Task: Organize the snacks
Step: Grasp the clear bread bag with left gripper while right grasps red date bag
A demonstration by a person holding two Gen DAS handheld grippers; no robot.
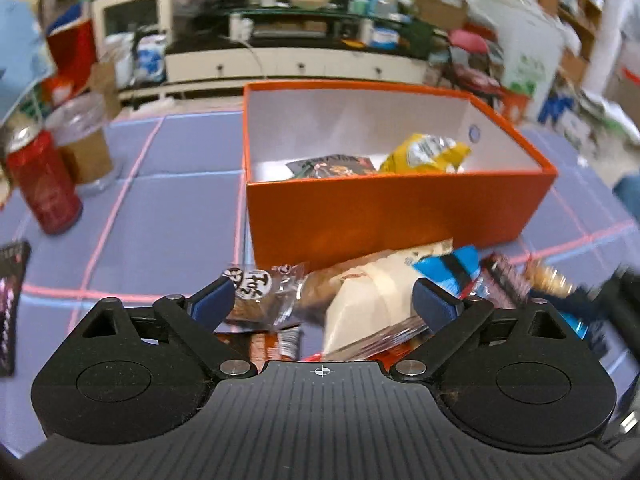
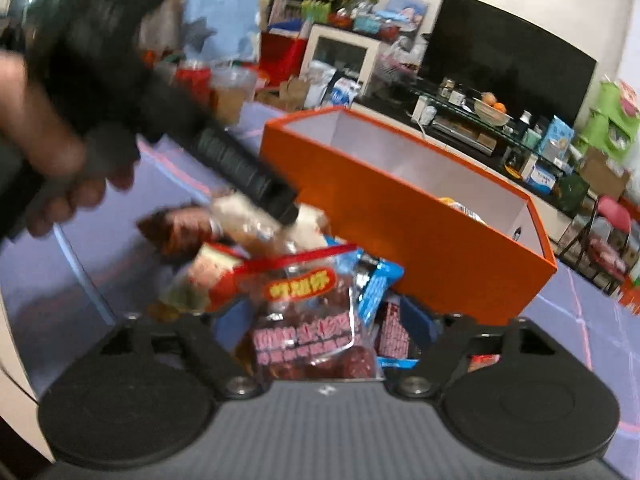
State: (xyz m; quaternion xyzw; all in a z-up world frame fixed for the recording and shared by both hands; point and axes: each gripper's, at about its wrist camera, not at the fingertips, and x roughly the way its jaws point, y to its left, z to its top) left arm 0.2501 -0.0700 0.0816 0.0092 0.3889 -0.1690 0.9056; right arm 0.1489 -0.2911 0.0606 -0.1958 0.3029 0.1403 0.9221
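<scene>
Your left wrist view alone shows inside the orange box: a yellow snack bag lies toward its right end with a dark flat packet beside it on the left. That view also gives you the red can and a clear plastic cup on the far left of the blue surface.

Your right wrist view shows what the left cannot: your left hand gripping the black tool from the upper left, its tip reaching down over the snack pile. It also shows the clear bag of red snacks with its red strip, lying on the near side of the pile.

The snacks are heaped on the surface just against the near wall of the box. Your left gripper tilts down at the heap, jaws spread wide, with a beige packet and a brown clear-wrapped snack between the pads; you cannot tell that either pad presses on them. Your right gripper also angles down, jaws partly apart with the clear bag and a blue wrapper between them; blur hides whether they grip.
</scene>
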